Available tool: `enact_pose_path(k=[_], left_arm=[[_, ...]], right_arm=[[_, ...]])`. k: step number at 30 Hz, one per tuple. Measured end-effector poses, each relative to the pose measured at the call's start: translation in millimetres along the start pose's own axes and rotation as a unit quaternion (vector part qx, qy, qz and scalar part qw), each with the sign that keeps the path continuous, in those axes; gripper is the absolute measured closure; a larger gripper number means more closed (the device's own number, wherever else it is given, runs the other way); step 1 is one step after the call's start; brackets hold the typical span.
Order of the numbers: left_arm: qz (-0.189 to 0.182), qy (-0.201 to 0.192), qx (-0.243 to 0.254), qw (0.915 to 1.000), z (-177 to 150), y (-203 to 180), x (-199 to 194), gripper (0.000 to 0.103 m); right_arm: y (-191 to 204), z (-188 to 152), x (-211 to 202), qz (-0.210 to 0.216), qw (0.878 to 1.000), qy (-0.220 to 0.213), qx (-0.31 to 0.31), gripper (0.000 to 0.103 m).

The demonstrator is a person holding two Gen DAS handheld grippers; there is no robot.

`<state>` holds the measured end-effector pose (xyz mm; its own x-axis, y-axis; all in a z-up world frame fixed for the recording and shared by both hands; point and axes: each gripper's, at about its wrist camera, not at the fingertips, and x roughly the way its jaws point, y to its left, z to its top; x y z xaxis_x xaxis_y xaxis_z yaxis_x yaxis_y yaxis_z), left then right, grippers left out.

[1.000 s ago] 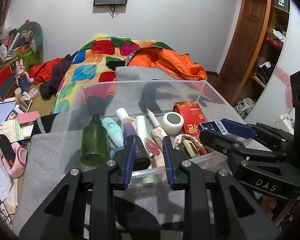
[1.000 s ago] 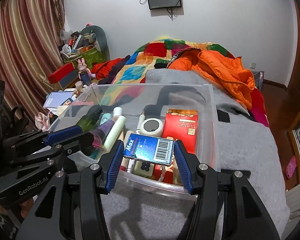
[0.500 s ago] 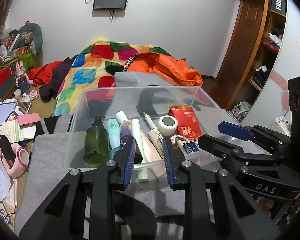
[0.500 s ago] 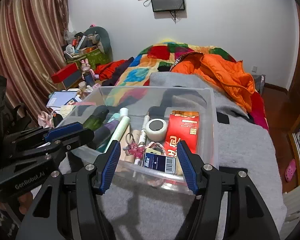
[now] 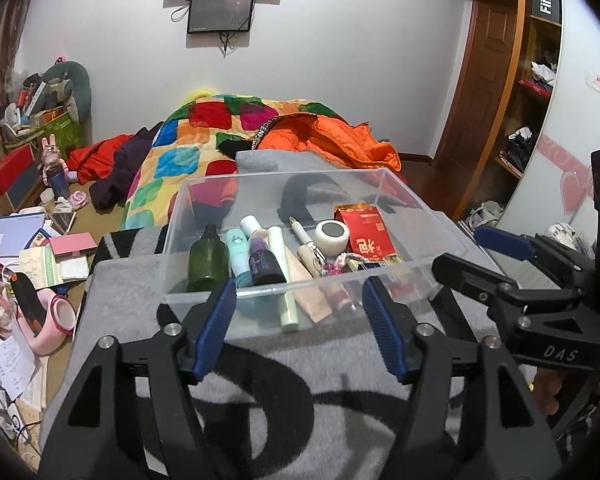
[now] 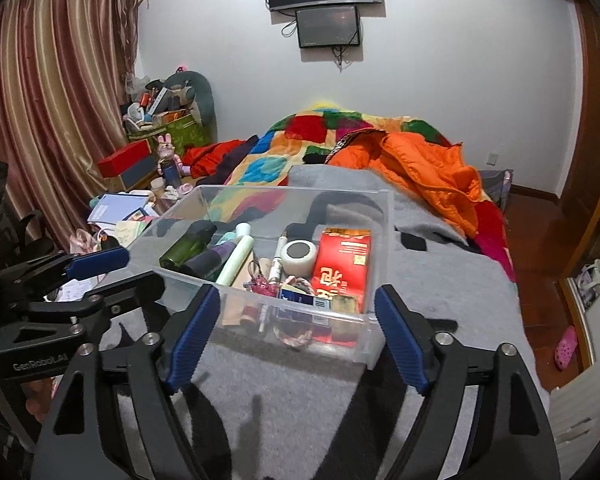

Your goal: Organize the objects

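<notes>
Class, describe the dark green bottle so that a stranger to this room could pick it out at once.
Find the clear plastic bin on the grey blanket. The bottles lie in a row inside it; the dark green bottle is at the left end, the only translucent green one, with a black cap.

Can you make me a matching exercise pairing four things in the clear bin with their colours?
Things:
1. bottle at the bin's left end
2. flat packet
3. round tape roll
4. small box with a barcode

Colours:
A. blue
B. white with a grey face
C. dark green
D. red

Pairs: 1-C, 2-D, 3-B, 4-A
</notes>
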<state>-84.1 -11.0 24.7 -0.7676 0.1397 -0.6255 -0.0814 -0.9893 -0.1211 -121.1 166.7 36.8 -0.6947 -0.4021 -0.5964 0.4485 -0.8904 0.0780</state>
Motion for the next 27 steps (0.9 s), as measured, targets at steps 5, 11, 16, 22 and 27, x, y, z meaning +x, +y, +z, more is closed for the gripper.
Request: enact_pose_path(k=[5,11,16,22,27], left_arm=[[-0.001,-0.005,-0.003,1.0000,-8.3,-1.0,-8.6,0.020],[0.002,-0.007,0.000,1.0000,-17.7,-3.6,-13.2,0.014],[0.000,-0.006,-0.012,0.9999,-24.6,-5.0,-14.2,0.014],[0.001,-0.003,-0.013,0.9999,-29.7,-7.7,-12.9,0.013],[0.001,0.000,-0.018,0.9998,-30.2,-6.1,-12.2,0.013]], right_arm=[[0.9,-8.7,-7.3,-0.009,1.000,0.000,-0.002,0.020],[3.6,-17.2,-14.5,-0.018,1.000,-0.004,-0.005,0.016],[4.4,-20.8,-18.2,-0.012,1.000,-0.003,0.000,0.016],[6.2,-25.3,-21.2,-0.012,1.000,-0.001,0.001,0.016],[4.1,-29.2,-19.9,-0.010,1.000,0.004,0.009,0.016]])
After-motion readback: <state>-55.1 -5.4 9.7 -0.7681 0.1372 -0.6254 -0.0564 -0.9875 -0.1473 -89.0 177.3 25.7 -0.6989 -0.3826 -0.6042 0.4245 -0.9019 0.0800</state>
